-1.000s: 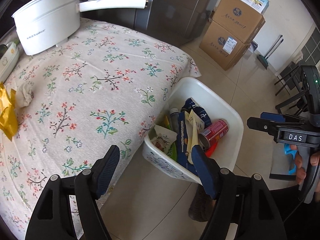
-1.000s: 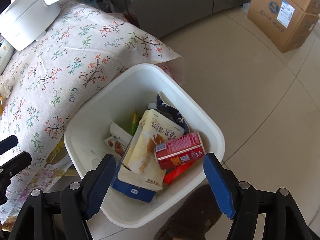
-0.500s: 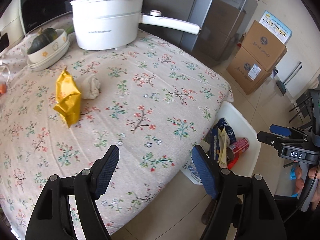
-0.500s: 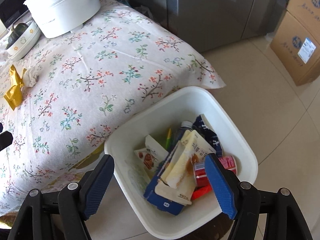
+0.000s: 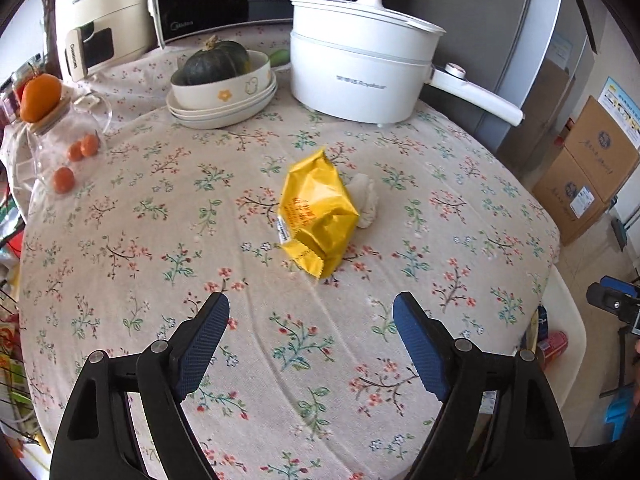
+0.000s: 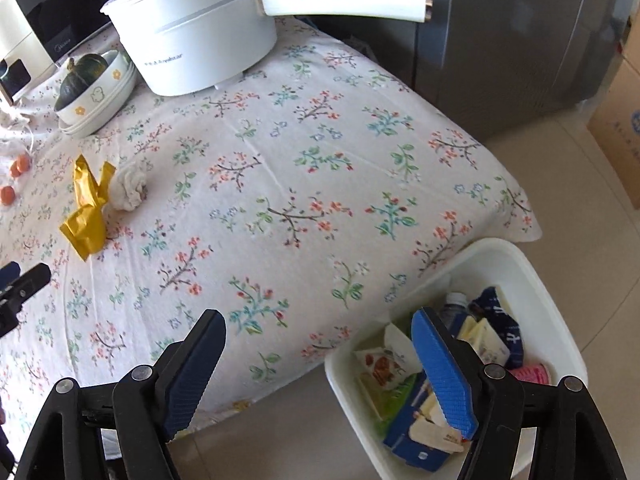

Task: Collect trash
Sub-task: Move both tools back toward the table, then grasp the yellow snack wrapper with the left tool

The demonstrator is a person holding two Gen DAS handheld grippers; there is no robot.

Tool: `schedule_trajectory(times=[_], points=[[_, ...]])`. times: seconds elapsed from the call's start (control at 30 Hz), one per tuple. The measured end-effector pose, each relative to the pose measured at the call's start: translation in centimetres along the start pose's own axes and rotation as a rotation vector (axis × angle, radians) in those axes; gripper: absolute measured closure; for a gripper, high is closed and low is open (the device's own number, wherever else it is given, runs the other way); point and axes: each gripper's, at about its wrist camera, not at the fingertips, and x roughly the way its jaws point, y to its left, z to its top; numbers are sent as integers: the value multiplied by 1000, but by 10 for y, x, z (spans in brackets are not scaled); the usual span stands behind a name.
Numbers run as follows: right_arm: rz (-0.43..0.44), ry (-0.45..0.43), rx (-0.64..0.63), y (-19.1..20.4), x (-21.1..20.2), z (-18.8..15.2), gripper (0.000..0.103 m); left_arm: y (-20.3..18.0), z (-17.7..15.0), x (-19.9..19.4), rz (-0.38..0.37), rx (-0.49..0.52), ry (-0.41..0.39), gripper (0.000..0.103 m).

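Observation:
A crumpled yellow snack bag (image 5: 316,216) lies mid-table on the floral cloth, with a wadded white tissue (image 5: 366,200) touching its right side. My left gripper (image 5: 310,312) hovers open just short of the bag, nothing between its fingers. From the right wrist view the yellow bag (image 6: 86,210) and tissue (image 6: 128,188) sit far left. My right gripper (image 6: 318,330) is open and empty over the table's near edge. A white bin (image 6: 536,280) holding several wrappers, a carton and a red can stands on the floor at the table's corner.
A white electric pot (image 5: 360,72) with a long handle (image 6: 344,2) stands at the back, beside stacked bowls holding a green squash (image 5: 218,62). A glass jar (image 5: 64,148) and small oranges sit at left. Cardboard boxes (image 5: 584,172) stand on the floor at right.
Both grippers swung from the bin up toward the table. The left one now faces the yellow bag head-on; the right one looks across the tabletop with the bin at its lower right.

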Motion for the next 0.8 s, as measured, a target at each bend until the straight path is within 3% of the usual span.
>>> schedule_trajectory(times=[0.2, 0.5, 0.53, 0.57, 0.6, 0.67, 0.8], points=[[31, 27, 12, 18, 18, 14, 22, 15, 7, 25, -29, -47, 2, 17], [-31, 56, -9, 13, 35, 18, 22, 0, 25, 59, -99, -77, 2, 20], [-37, 57, -10, 13, 36, 18, 22, -2, 27, 62, -105, -80, 4, 23], [-41, 57, -10, 12, 36, 18, 22, -3, 28, 65, -112, -82, 10, 34], [-42, 58, -11, 12, 36, 18, 22, -3, 29, 68, -118, -85, 20, 52], [-46, 59, -11, 13, 37, 18, 22, -3, 29, 71, -137, -102, 40, 76], [-51, 63, -22, 20, 41, 18, 22, 5, 29, 62, -135, -116, 30, 82]])
